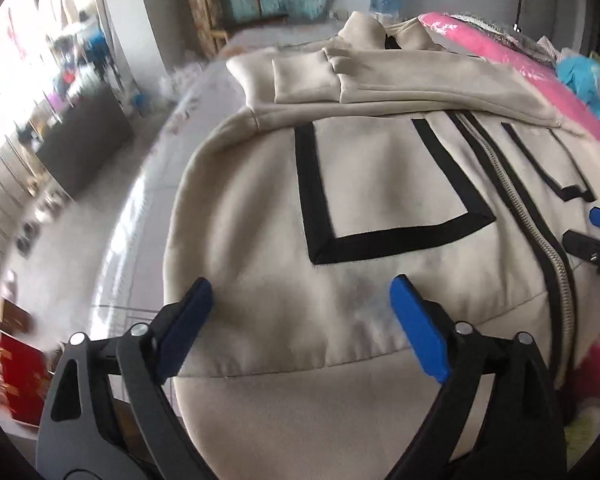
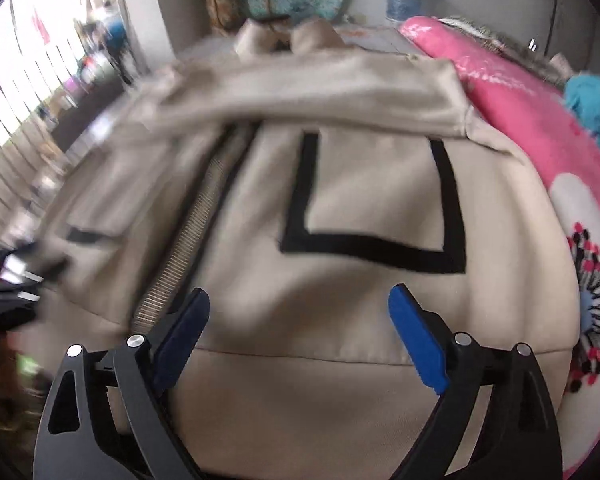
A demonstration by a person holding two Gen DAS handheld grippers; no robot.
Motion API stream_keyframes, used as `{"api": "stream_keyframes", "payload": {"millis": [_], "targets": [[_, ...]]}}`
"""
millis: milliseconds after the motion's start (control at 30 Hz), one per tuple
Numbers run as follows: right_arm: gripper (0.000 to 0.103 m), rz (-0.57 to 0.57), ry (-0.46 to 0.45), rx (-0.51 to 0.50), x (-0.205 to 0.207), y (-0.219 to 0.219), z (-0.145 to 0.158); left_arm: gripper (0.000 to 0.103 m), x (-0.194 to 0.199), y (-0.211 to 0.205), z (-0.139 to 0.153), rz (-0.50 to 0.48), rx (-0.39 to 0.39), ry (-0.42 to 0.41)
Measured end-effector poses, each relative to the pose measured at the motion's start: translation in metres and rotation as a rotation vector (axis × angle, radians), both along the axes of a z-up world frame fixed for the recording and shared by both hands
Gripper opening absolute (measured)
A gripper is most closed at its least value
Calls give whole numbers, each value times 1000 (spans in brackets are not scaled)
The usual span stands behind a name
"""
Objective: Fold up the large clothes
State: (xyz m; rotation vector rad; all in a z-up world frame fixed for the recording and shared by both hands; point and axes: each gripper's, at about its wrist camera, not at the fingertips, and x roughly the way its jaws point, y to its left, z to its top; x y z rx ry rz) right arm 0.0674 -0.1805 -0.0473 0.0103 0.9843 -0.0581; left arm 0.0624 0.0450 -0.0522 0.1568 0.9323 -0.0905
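Lying flat, beige jacket [image 1: 380,184] spreads beneath both wide-open tools [image 1: 302,296] [image 2: 300,304].

Left gripper [image 1: 302,292]: jaws spread wide, nothing between the blue pads [image 1: 418,328], angled down over the jacket's [image 1: 380,184] hem, on the side left of its zipper. Right gripper [image 2: 300,304]: jaws likewise wide, empty, tilted down over the same hem, right of the zipper. Both clear of the jacket's cloth.
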Motion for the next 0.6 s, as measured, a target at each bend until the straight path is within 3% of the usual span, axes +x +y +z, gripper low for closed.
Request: {"api": "stream_keyframes", "payload": {"millis": [100,267,600], "targets": [[97,-23,5,11,-1,-3,-2,89,1,1,0,11,-1,7],[97,-47,-3,17,-4,-2,-3,92,5,11,0,52,-82,40],[97,-99,9,20,-4,0,-4,95,5,7,-3,92,-83,45]]}}
